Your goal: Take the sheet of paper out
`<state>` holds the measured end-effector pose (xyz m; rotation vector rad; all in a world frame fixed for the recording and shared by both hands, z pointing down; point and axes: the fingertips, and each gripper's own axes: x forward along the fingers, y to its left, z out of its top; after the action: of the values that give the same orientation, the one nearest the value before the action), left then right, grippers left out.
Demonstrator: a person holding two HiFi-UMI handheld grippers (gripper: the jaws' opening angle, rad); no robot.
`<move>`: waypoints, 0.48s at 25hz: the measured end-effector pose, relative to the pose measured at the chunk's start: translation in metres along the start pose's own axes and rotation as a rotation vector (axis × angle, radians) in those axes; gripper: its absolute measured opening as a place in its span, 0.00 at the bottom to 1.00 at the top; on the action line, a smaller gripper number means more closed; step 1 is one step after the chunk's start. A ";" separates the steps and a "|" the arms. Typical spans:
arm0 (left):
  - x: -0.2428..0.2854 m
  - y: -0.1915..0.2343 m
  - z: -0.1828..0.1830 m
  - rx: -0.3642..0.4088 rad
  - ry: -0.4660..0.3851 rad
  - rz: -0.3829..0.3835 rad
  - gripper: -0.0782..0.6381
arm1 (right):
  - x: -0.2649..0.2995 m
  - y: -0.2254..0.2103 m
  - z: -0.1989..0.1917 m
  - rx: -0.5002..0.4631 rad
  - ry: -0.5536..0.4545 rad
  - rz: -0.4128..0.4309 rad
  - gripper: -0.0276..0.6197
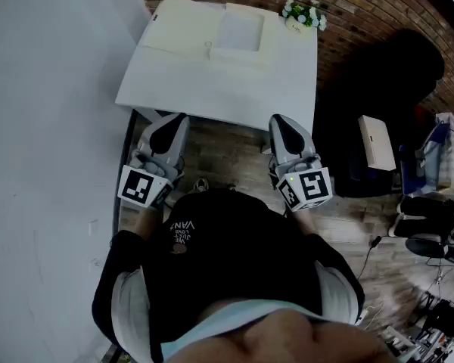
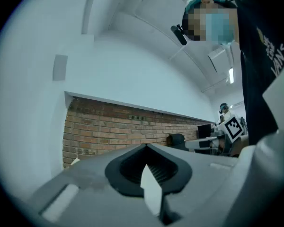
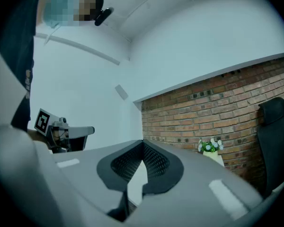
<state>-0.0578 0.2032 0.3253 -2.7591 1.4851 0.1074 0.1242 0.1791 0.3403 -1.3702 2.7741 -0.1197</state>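
A cream folder [image 1: 183,25] lies at the far side of the white table [image 1: 212,89], with a pale sheet of paper [image 1: 240,31] on its right half. My left gripper [image 1: 169,121] and right gripper [image 1: 281,121] are held level at the table's near edge, well short of the folder. Both are shut with nothing between the jaws. In the left gripper view the left gripper [image 2: 146,149] points at a brick wall. The right gripper [image 3: 143,144] in its own view has the jaws pressed together too. Neither gripper view shows the folder.
A small pot of white flowers [image 1: 303,13] stands at the table's far right corner. To the right are a black office chair [image 1: 386,82], a white box [image 1: 376,142] and cluttered equipment with cables [image 1: 431,225]. A white wall [image 1: 53,127] runs along the left.
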 end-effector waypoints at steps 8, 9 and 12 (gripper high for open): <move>-0.004 -0.011 0.001 -0.046 -0.027 -0.007 0.11 | -0.008 0.000 0.002 0.049 -0.020 0.026 0.04; -0.004 -0.012 0.000 -0.043 -0.026 -0.004 0.11 | -0.009 0.000 0.003 0.056 -0.025 0.034 0.04; -0.005 -0.017 -0.003 -0.033 -0.016 0.013 0.11 | -0.011 0.000 0.002 0.056 -0.022 0.051 0.04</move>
<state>-0.0464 0.2164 0.3282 -2.7673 1.5116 0.1559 0.1311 0.1879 0.3386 -1.2794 2.7629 -0.1771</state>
